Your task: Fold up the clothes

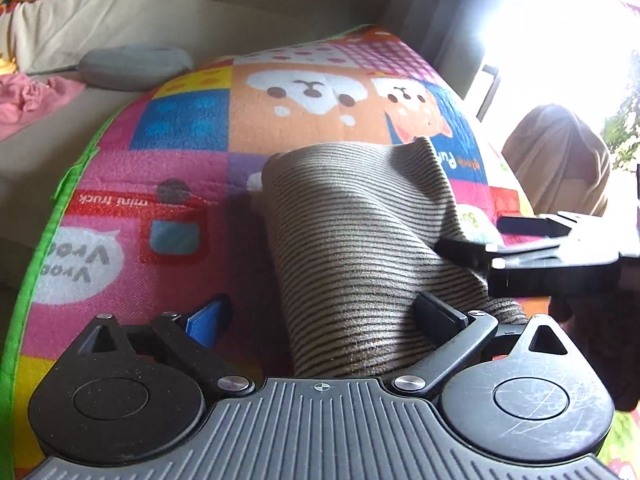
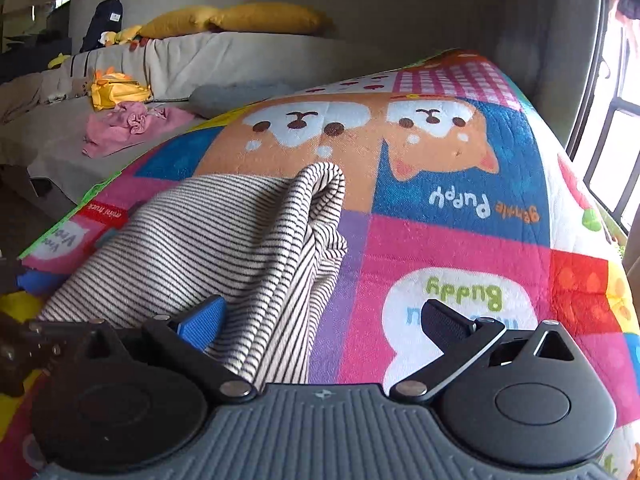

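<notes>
Left gripper (image 1: 320,316): fingers spread wide, clamped on nothing; striped garment (image 1: 360,248) lying between them, dark right pad resting on or just above the cloth, blue left pad off the garment's left edge, over the mat.
Right gripper (image 2: 326,322): fingers likewise spread, holding nothing; blue left pad at the garment's (image 2: 224,240) right-hand folded edge, dark right pad well off it over the mat's white speech bubble.
Striped garment: lying on the cartoon play mat (image 1: 168,160) as a long narrow bundle, layered along its right edge, far end bunched up just short of the mat's puppy faces.
Fold state: partly folded at least; fits either a lengthwise fold just laid down or a bundle about to be gathered for another fold. Cannot tell which.
Risk, loose layers: right-edge layers stacked unevenly; pinching only the top layer likely to peel the stack apart.
Risk, raised far end: hump near the puppy faces likely to crease or roll if dragged.
Risk, mat: fleecy surface may grip the knit and skew the bundle.
Risk, crowding: grippers close together beside the garment; collision possible.
</notes>
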Tool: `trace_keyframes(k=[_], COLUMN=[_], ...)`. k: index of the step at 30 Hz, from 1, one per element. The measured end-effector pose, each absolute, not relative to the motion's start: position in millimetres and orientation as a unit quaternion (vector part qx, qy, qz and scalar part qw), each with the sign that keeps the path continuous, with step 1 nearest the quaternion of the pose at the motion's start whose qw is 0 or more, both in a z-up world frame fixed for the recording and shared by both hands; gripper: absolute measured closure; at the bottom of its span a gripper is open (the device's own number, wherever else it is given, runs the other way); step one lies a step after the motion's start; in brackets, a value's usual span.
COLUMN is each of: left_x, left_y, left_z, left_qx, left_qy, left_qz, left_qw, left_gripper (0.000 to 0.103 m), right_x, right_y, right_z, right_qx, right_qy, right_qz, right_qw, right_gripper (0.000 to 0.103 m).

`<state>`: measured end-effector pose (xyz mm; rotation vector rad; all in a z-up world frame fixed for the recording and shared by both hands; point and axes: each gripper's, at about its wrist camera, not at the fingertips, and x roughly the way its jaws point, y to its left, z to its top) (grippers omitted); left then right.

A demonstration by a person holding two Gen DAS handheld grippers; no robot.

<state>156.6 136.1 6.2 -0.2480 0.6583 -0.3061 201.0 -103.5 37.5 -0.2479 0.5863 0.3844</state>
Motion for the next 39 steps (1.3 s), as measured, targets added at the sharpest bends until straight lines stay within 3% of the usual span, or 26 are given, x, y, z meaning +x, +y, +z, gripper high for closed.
trace_keyframes(k=[10,19,29,39], left_x=[150.7,76.6,30.1,31.2], left_y=[129.5,93.1,57.3,54.7], left_z=[7.9,32.7,10.1,7.1], left_qx=[-0.104,-0.054,0.018,0.026], left_qy=[0.311,0.303,0.358,0.354], left_qz=[-0.128,-0.077,-0.073,-0.060], left_qw=[0.936,0.948,0.931,0.933], left_gripper=[0.000,0.000,0.000,0.000], right_x=[198.5,147.9,81.0,65.8], right_y=[-110.5,-131.6,-174.1,-168.5], right_z=[24.9,45.3,10.0,2.8], right_qx=[-0.053,-0.044,0.001,-0.044], right_qy=[0.278,0.266,0.390,0.370], right_qz=[0.177,0.176,0.133,0.129], right_qw=[0.943,0.947,0.911,0.919], right_gripper=[0.000,0.000,0.000,0.000])
